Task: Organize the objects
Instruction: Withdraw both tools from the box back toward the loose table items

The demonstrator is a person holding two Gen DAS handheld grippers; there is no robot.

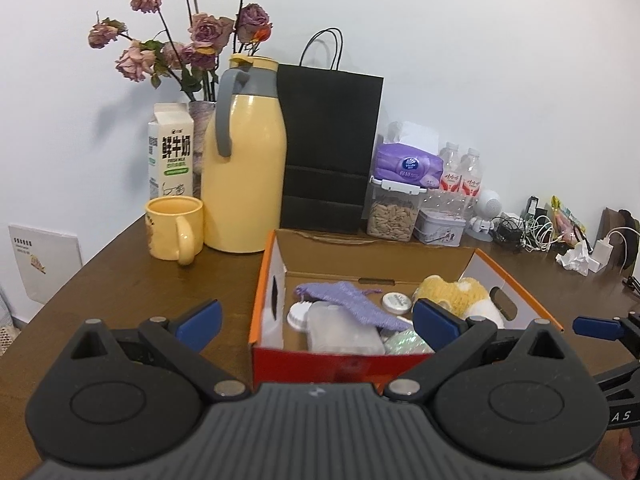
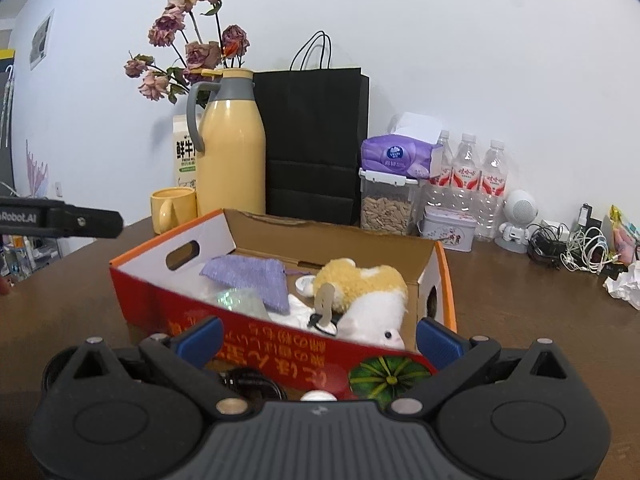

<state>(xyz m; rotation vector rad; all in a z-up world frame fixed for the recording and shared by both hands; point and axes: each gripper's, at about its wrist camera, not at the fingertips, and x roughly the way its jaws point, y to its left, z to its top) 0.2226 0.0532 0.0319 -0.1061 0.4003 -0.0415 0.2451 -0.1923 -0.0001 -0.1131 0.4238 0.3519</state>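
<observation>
An orange-and-red cardboard box stands open on the brown table. It holds a purple knitted pouch, a yellow-and-white plush toy, a round tin, a white round lid and a translucent container. My left gripper is open just before the box's near wall, holding nothing. In the right wrist view, my right gripper is open against the box's red printed side, near the plush toy and the pouch. A black round object lies low between its fingers.
Behind the box stand a yellow thermos, a yellow mug, a milk carton, a black paper bag and dried roses. A seed jar, a tin, water bottles, cables and crumpled paper sit at the right.
</observation>
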